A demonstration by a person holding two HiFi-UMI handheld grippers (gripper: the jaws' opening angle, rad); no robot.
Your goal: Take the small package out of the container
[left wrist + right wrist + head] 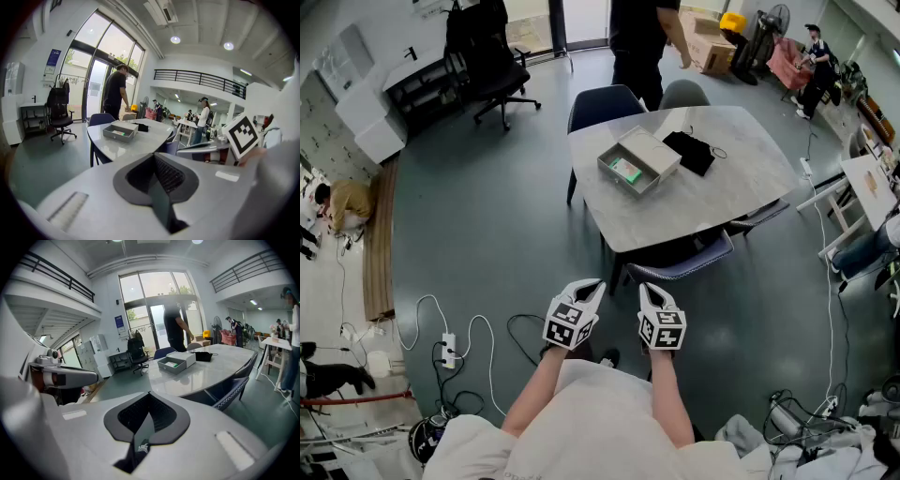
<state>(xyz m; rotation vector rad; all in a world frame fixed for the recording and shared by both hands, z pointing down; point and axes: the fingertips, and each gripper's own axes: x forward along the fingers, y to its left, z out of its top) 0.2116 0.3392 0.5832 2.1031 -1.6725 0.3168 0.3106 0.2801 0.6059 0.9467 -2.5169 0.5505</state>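
A grey open container (649,150) sits on the pale table (750,178), with a small green-and-white package (626,171) lying inside it. Both grippers hang close to my body, well short of the table. My left gripper (594,285) and right gripper (645,290) are side by side, each shut with nothing held. In the left gripper view the jaws (153,155) meet, and the container (120,131) lies far ahead. The right gripper view shows closed jaws (149,394) pointing toward the container (177,362) and its package (172,364).
A black pouch (689,151) lies on the table beside the container. Chairs (684,265) stand round the table, one between me and it. A person (639,37) stands at the far side. Cables and a power strip (447,349) lie on the floor at my left.
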